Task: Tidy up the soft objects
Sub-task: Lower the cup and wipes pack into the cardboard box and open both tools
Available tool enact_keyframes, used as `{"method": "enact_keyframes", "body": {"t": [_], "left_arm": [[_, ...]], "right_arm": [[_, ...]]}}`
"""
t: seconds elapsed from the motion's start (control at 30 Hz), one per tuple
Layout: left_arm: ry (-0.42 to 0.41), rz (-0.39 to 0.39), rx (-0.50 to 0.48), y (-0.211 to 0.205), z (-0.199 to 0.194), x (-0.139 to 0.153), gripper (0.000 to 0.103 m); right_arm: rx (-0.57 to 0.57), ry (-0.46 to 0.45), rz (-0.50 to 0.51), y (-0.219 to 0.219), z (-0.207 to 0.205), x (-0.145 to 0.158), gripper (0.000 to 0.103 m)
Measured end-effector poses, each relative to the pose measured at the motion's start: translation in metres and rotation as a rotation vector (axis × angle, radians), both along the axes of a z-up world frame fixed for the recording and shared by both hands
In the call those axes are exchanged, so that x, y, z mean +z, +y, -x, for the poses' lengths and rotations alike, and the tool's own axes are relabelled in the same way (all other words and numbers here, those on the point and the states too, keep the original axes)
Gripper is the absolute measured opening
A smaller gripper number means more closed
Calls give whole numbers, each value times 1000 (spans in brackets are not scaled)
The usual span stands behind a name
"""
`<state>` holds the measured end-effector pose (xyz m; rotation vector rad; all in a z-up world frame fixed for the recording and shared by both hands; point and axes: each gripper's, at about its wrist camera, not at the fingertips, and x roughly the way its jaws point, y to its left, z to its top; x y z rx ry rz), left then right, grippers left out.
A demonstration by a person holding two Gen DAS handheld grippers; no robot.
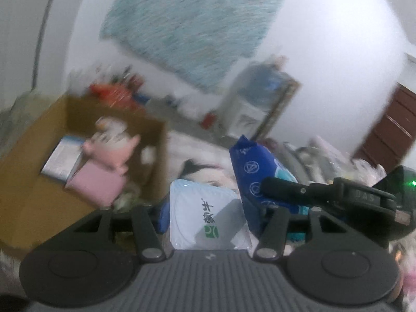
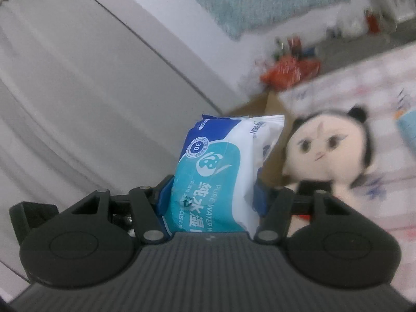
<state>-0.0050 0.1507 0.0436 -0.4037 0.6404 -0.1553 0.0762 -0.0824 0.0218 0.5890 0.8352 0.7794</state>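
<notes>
My left gripper (image 1: 208,218) is shut on a white milk pouch (image 1: 205,218) with green print, held in the air. An open cardboard box (image 1: 33,182) lies to its left, with a pink plush pig (image 1: 109,156) and a white-blue pack inside. My right gripper (image 2: 210,195) is shut on a blue-and-white wet wipes pack (image 2: 221,171). That pack (image 1: 257,171) and the right gripper also show in the left wrist view. A black-haired plush doll (image 2: 330,153) lies on the bed to the right of the wipes.
A patterned bedspread (image 2: 377,98) covers the bed. An orange-red bag (image 2: 288,72) sits beyond the box by the white wall. A teal cloth (image 1: 192,23) hangs on the wall. A dark wooden door (image 1: 390,130) is at far right. Both views are motion-blurred.
</notes>
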Motion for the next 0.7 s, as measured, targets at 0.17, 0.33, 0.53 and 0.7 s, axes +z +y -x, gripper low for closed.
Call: {"method": "enact_keyframes", "body": {"t": [0.17,0.33,0.53,0.7], "left_arm": [[64,27,112,47,-17,-28,57],[125,7,187,92,-34,-44,57],[235,76,187,108,-67,-79,57],[313,64,224,104,-94,-109,57]], "right_arm": [[34,96,23,45,-27,-16,59],[67,85,40,84,-34,-4,59],[36,61,47,86,-41,6,59],[10,78,74,75,-49,-8,59]]}}
